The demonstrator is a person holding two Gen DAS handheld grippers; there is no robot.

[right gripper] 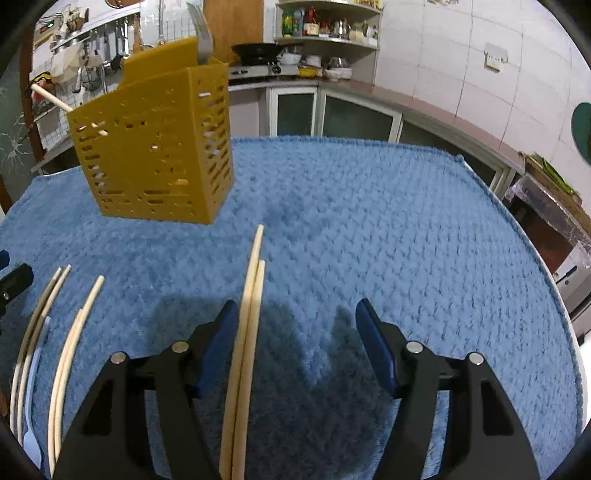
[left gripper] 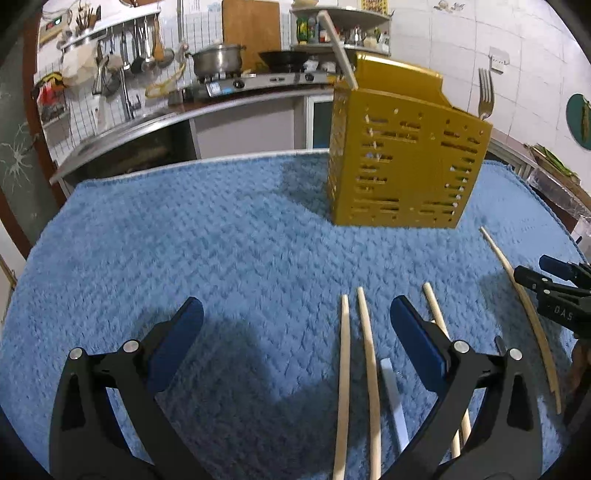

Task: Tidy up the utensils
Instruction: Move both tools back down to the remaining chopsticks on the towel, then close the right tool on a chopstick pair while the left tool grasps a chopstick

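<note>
Left gripper: the left gripper (left gripper: 295, 317) hangs low over the bench with its jaws spread wide and nothing between the blue pads (left gripper: 417, 339).
Right gripper: the right gripper (right gripper: 295, 325) is likewise spread wide; a pair of chopsticks (right gripper: 245, 350) lies on the cloth just inside its left finger, not clamped.
Near chopsticks: in the left wrist view two chopsticks (left gripper: 360, 376) lie side by side between the fingers, long axes running away from the camera, tips toward the holder; a third (left gripper: 437, 317) passes under the right finger.
White utensil: a white handle (left gripper: 395, 398) lies beside them, same heading; what kind of utensil it is cannot be told.
Outer chopstick: one more chopstick (left gripper: 524, 317) lies further right, near the right gripper's tip.
Surface: a blue knitted towel (left gripper: 207, 236) covers the bench.
Holder: the yellow slotted utensil holder (left gripper: 402, 162) stands upright on the far part of the towel, well apart from the loose chopsticks.
Holder contents: a chopstick (left gripper: 338, 48) leans out of its left corner, tilted left; a fork (left gripper: 485, 96) stands tines up at its right side.
Room: behind is a kitchen counter with a steel pot (left gripper: 218, 59), a black wok (left gripper: 282, 57), hanging ladles (left gripper: 140, 48), corner shelves (left gripper: 343, 33) and white tiled walls (left gripper: 498, 37).
</note>
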